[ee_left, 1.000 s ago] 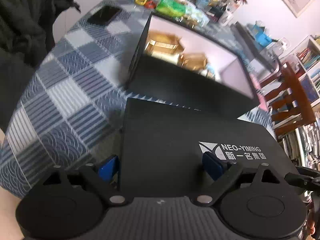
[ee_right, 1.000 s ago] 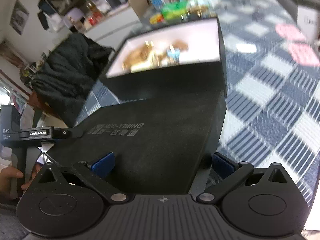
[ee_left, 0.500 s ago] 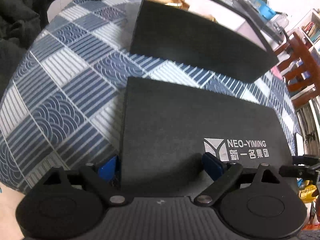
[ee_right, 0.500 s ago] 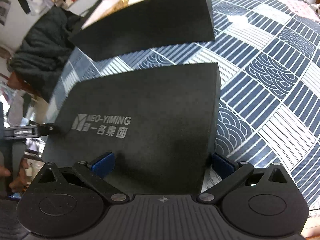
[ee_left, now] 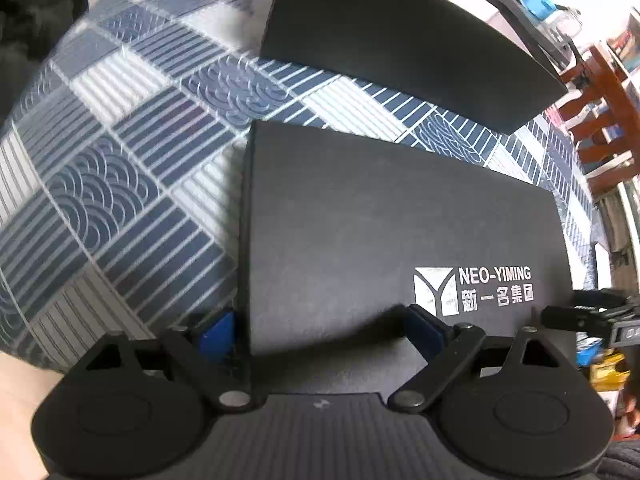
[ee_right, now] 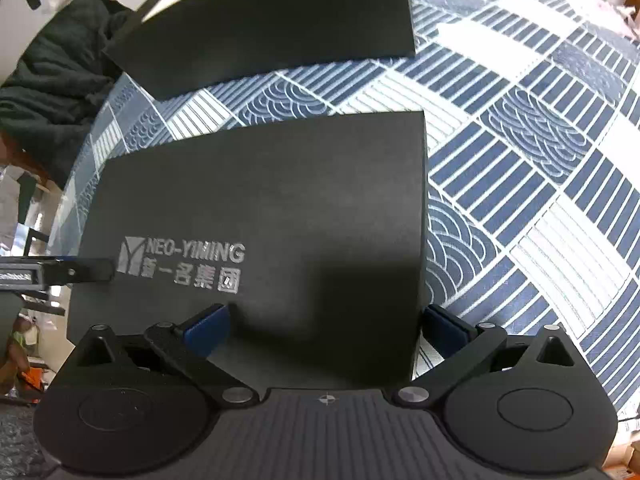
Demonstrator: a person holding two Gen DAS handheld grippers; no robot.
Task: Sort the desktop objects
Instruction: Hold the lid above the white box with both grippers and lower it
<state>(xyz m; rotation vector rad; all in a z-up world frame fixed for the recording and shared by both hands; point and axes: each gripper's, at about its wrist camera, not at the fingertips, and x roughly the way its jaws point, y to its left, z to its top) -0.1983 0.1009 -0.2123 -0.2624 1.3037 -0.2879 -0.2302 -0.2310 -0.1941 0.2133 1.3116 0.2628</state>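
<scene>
A flat black box lid (ee_left: 380, 232) with a silver NEO-YIMING logo is held level over the patterned tablecloth. My left gripper (ee_left: 320, 330) is shut on its near left corner, one blue pad beside the left edge and the other on the top face. My right gripper (ee_right: 326, 324) is shut on the same lid (ee_right: 280, 200) at its near right corner. Just beyond the lid stands the black box (ee_left: 392, 40), showing only its dark side wall (ee_right: 272, 20). Each wrist view catches the tip of the other gripper at the lid's far side.
A blue and white patterned tablecloth (ee_left: 120, 168) covers the table (ee_right: 520, 160) and shows bare between lid and box. A red-brown wooden chair (ee_left: 600, 112) stands past the right table edge. A dark garment (ee_right: 52, 80) lies off the left side.
Both grippers have tilted down with the lid, toward me. The box's pale interior and its golden contents have slid out of view; only its dark wall shows now.
</scene>
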